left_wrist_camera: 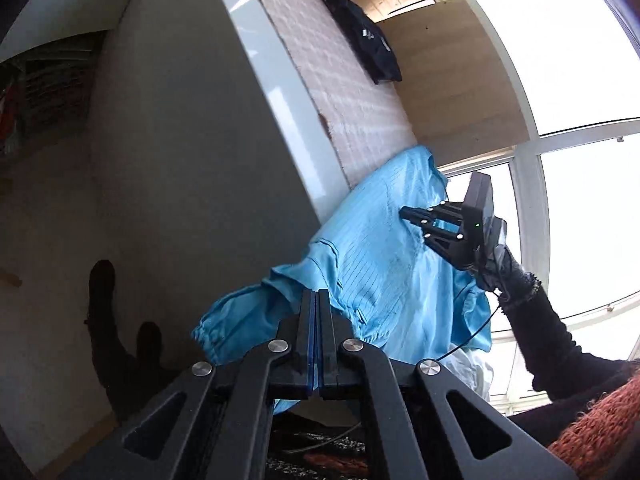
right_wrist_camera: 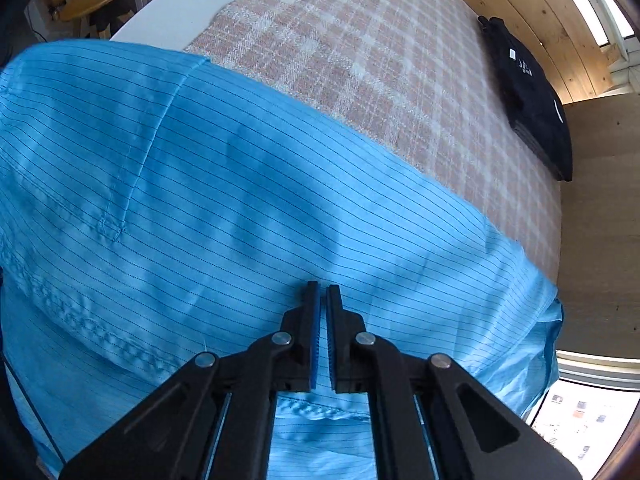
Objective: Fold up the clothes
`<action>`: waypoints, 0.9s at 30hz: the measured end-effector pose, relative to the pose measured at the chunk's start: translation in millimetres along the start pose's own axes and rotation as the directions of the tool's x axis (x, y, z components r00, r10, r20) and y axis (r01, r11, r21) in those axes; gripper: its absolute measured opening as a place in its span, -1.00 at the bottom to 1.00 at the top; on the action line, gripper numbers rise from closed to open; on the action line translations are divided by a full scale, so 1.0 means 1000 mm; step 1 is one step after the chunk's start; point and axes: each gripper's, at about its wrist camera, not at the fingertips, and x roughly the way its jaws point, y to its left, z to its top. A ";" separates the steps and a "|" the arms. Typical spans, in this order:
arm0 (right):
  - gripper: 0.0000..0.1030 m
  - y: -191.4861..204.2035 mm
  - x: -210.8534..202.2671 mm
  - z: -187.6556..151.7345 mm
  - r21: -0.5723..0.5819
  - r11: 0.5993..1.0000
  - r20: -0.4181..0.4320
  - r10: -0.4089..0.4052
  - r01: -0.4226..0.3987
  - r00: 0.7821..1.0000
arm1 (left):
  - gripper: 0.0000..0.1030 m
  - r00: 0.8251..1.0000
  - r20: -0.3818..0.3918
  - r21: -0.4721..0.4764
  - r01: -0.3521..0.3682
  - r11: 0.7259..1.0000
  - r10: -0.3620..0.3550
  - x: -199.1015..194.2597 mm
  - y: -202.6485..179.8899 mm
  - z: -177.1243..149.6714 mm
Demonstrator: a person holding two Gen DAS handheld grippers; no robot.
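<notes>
A light blue striped garment (right_wrist_camera: 280, 200) lies on the near part of a bed, on top of a checked pink and white blanket (right_wrist_camera: 380, 60). Part of the garment hangs over the white edge of the bed (left_wrist_camera: 260, 92), and one sleeve with a gathered cuff (left_wrist_camera: 212, 336) falls down beside the bed side. The cloth has thin dark lines, and a stitched seam runs across it in the right wrist view.

The left gripper (left_wrist_camera: 317, 300) is at the hanging part of the garment, near the sleeve. Its two fingers are pressed fully together, with the blue pads touching. The tips stand in front of the blue cloth, but I cannot tell if any cloth is caught between them.

The right gripper (right_wrist_camera: 323, 292) is low over the flat middle of the garment. Its fingers are almost together, with only a thin slit between the pads, and nothing is between them. In the left wrist view the same gripper (left_wrist_camera: 416, 224) is seen from the side, with its tips on the cloth or just above it, held by a hand in a dark glove (left_wrist_camera: 496, 268) with a black sleeve (left_wrist_camera: 548, 340).

At the far end of the bed, well apart from the blue garment, lies a folded black garment (right_wrist_camera: 528, 92) beside a wooden wall (right_wrist_camera: 528, 12). Big windows (left_wrist_camera: 560, 60) are behind the bed.
</notes>
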 end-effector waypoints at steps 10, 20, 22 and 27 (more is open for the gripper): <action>-0.90 0.016 -0.003 0.001 0.018 0.999 -0.003 -0.030 0.030 1.000 | -0.73 0.981 -0.124 0.490 -0.068 0.869 0.147 0.053 -0.015 0.037; -0.90 0.021 -0.003 0.000 0.048 0.998 -0.005 -0.030 0.030 1.000 | -0.22 0.925 -0.350 0.745 0.180 0.642 0.146 0.095 -0.038 0.059; -0.90 0.024 -0.004 0.001 0.048 0.998 -0.009 -0.031 0.032 0.999 | -0.22 0.912 -0.382 0.754 0.214 0.621 0.150 0.103 -0.035 0.060; -0.90 0.029 -0.004 0.002 0.050 0.999 -0.019 -0.019 0.020 1.000 | -0.96 0.882 -0.465 0.689 0.306 0.657 0.076 0.127 -0.033 0.059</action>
